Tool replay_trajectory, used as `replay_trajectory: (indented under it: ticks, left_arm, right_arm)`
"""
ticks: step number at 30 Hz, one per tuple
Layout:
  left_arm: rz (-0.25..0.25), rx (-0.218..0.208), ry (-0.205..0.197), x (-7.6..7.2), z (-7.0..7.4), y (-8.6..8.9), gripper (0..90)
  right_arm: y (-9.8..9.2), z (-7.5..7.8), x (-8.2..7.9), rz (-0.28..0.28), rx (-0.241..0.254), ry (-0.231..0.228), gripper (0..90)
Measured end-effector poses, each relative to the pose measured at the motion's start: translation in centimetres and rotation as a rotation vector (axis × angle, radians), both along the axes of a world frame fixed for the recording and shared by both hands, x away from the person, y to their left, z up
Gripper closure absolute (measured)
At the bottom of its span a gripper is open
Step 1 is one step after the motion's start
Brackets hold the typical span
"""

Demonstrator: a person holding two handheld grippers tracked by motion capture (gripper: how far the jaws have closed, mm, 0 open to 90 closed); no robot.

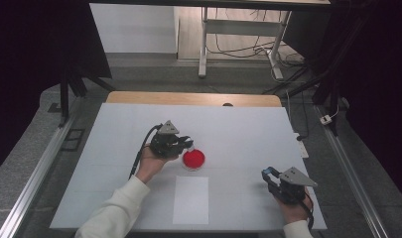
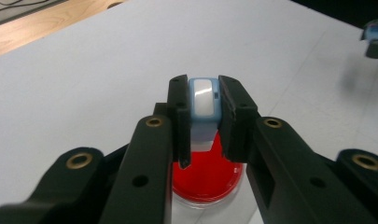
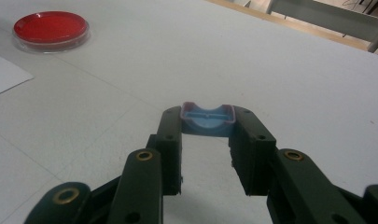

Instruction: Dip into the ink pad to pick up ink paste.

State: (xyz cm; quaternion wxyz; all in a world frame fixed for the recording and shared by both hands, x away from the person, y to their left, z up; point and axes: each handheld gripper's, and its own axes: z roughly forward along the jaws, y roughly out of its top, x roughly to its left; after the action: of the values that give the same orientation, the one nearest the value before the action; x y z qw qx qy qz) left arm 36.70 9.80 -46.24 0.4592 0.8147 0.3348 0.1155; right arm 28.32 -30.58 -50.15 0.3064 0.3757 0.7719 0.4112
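Even overhead light brightens the white table (image 1: 238, 124) while the room's edges sink into black; both gripper views are soft, their near black jaws blurred, and glare whitens the blue piece (image 2: 203, 100)

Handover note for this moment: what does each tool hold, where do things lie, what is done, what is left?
Left tool: shut on a light-blue piece with a white face, held above the red dish.
Right tool: shut on a blue cap, held over the table at the near right, away from the dish.
A paper sheet lies just nearer than the dish.
Done: both blue parts are picked up.
Left: probably working the piece at the dish, then rejoining the parts; I cannot tell which.
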Motion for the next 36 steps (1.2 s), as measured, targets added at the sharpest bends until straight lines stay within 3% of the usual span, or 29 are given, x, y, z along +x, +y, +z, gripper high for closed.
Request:
replay_trajectory:
  ticks: [11, 36]
  left_arm:
    - [-0.047, 0.014, 0.007, -0.6, 0.6, -0.5, 75.5]
    - [-0.086, 0.107, 0.038, -0.4, -1.1, -2.0, 75.5]
  right_arm:
    - [0.0, 0.0, 0.0, 0.0, 0.002, -0.001, 65.4]
    - [0.0, 0.0, 0.0, 0.0, 0.0, 0.001, 65.4]
